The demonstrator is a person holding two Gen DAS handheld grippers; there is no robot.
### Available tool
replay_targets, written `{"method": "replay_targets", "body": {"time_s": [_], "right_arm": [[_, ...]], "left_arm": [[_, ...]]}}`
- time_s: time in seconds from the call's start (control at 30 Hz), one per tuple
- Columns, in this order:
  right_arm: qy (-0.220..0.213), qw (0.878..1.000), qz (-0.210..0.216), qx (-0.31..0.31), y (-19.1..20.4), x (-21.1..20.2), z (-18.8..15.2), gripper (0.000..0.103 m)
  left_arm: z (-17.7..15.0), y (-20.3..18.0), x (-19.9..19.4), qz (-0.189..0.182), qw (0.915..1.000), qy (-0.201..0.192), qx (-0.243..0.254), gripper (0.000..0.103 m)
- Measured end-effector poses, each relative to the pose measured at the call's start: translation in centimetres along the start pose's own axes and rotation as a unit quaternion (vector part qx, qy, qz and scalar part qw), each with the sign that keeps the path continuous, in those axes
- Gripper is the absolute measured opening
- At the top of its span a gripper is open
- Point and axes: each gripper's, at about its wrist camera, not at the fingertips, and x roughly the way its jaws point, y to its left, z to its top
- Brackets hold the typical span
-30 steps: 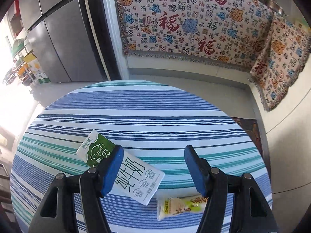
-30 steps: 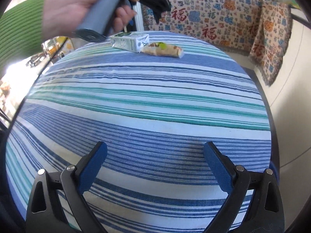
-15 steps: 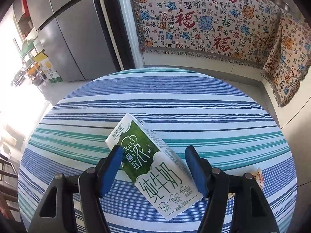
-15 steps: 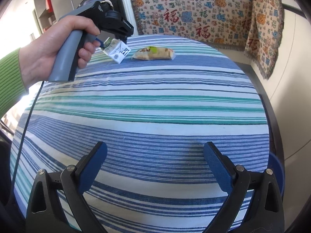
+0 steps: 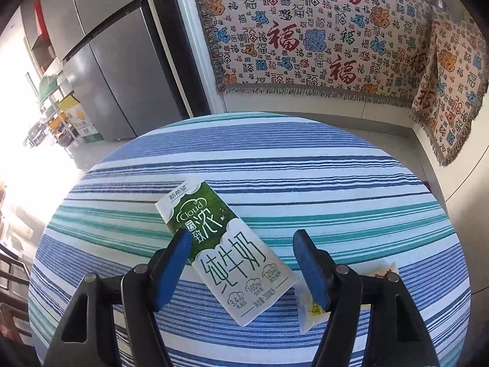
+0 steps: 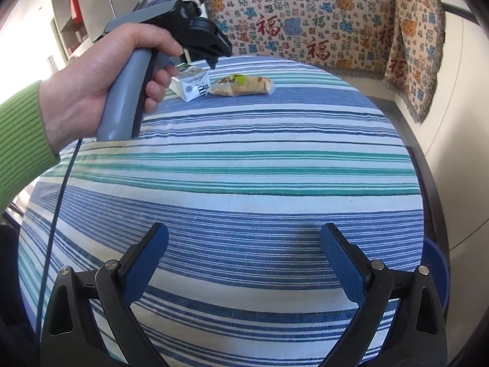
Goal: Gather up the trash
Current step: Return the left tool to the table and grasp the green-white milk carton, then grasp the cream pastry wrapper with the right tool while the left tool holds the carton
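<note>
The step in hand looks like the pickup of the first piece of trash: the left gripper [image 5: 241, 263] hangs over the milk carton [image 5: 227, 252], its fingers spread wide with the carton lying slantwise between them, the left pad [image 5: 172, 270] just over the carton's green edge and the right pad [image 5: 308, 270] clear of it. The carton lies flat on the striped tablecloth [image 5: 305, 165], toward the far edge of the table as the right wrist camera sees it, and a snack wrapper [image 6: 241, 85] lies just beside it, on its right. The right gripper [image 6: 244, 263] hovers near the table's near edge, fingers wide and holding nothing; past it the person's left hand [image 6: 101, 70] grips the other tool's handle. The next move probably calls for turning or shifting the left gripper so both pads face the carton's long sides, then lowering and closing gently, since a thin carton may crush or slide on cloth. Compared with half a second ago, the carton sits a little further left between the fingers and more of the wrapper shows behind the right finger; a second ago the carton lay mostly behind the left finger. The right gripper has hardly moved.
</note>
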Motion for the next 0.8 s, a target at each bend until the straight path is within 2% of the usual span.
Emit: {"method": "replay_targets", "body": {"time_s": [0.1, 0.27, 0.33, 0.47, 0.63, 0.67, 0.7, 0.73, 0.8], "right_arm": [[0.000, 1.000, -0.001, 0.000, 0.1, 0.0, 0.0, 0.099], [0.000, 1.000, -0.003, 0.001, -0.1, -0.1, -0.1, 0.099], [-0.001, 1.000, -0.003, 0.003, -0.2, -0.1, -0.1, 0.099], [-0.001, 1.000, -0.001, 0.004, -0.2, -0.1, -0.2, 0.099], [-0.001, 1.000, -0.001, 0.003, -0.2, -0.1, -0.2, 0.099], [-0.001, 1.000, 0.000, 0.004, -0.2, -0.2, -0.2, 0.099], [-0.001, 1.000, 0.000, 0.004, -0.2, -0.2, -0.2, 0.099], [-0.002, 1.000, 0.000, 0.004, -0.2, -0.2, -0.2, 0.099], [-0.001, 1.000, 0.000, 0.004, -0.2, -0.2, -0.3, 0.099]], "left_arm": [[-0.6, 0.2, 0.0, 0.006, 1.0000, -0.003, 0.002, 0.073], [-0.2, -1.1, 0.9, 0.047, 0.9982, -0.002, 0.037, 0.075], [0.1, -0.8, 1.2, 0.050, 0.9984, 0.000, 0.026, 0.075], [-0.1, 1.0, 1.2, 0.036, 0.9992, 0.005, -0.018, 0.075], [-1.7, 2.0, 2.9, -0.006, 0.9974, 0.055, -0.045, 0.076], [-2.0, 2.4, 2.7, -0.016, 0.9972, 0.046, -0.057, 0.074], [-2.2, 2.6, 2.5, -0.015, 0.9969, 0.041, -0.066, 0.057], [-2.4, 2.8, 2.2, -0.025, 0.9969, 0.033, -0.067, 0.051], [-3.0, 2.9, 1.6, -0.037, 0.9980, 0.025, -0.045, 0.050]]}}
